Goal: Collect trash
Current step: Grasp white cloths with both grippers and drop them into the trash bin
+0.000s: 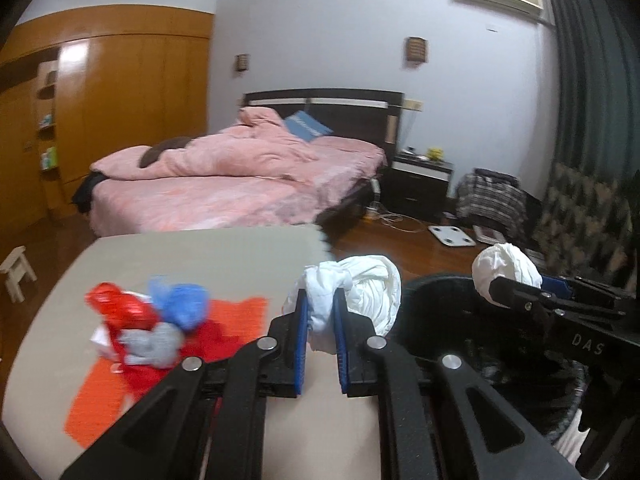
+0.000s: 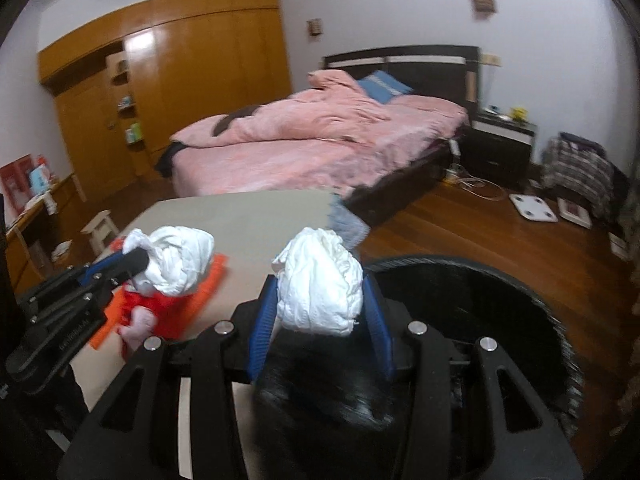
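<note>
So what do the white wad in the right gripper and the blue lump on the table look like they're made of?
The white wad in the right gripper looks like thin plastic film or tissue, matte: fine creases, crumpled and bunched. Blur leaves it open. The blue lump on the table looks like thin plastic bag film: slightly translucent, with soft folds.

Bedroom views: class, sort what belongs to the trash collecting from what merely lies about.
Job: left white wad; right white wad; black bin; coloured scraps on table.
Lying about: bed; scale; stool.
</note>
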The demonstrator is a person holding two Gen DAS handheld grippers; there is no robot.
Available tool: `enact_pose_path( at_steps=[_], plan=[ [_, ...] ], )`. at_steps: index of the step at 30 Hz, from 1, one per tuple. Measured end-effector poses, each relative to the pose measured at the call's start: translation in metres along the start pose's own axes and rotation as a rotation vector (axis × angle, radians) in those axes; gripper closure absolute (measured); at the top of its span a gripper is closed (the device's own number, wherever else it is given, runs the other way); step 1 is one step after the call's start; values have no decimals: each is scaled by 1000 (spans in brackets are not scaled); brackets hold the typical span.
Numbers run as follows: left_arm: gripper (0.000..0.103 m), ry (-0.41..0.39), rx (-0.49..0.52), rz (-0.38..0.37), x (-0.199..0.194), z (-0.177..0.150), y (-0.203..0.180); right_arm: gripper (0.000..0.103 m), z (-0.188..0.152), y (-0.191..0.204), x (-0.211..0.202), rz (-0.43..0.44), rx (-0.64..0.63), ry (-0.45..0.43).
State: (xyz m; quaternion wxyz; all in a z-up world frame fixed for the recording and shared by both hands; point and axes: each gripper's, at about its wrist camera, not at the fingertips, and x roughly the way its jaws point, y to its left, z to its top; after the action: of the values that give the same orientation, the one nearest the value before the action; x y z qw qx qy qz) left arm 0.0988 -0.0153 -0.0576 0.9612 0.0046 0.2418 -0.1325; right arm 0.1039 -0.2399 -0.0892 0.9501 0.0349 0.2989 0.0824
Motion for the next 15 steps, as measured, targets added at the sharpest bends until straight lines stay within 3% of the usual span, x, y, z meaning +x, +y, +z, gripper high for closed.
enact_pose_path(
  at_steps=[10,13,15],
  plan=[
    [90,47,66,-176,29,2,-78,58,-31,-74,-22,-167,97,6],
    [85,58,82,-223,34,-1,-90,41,-36,-86,-25,-209,117,3],
    [70,54,92,-222,33,-2,-91,30,-38,-91,-30,-235,123,-12]
  ],
)
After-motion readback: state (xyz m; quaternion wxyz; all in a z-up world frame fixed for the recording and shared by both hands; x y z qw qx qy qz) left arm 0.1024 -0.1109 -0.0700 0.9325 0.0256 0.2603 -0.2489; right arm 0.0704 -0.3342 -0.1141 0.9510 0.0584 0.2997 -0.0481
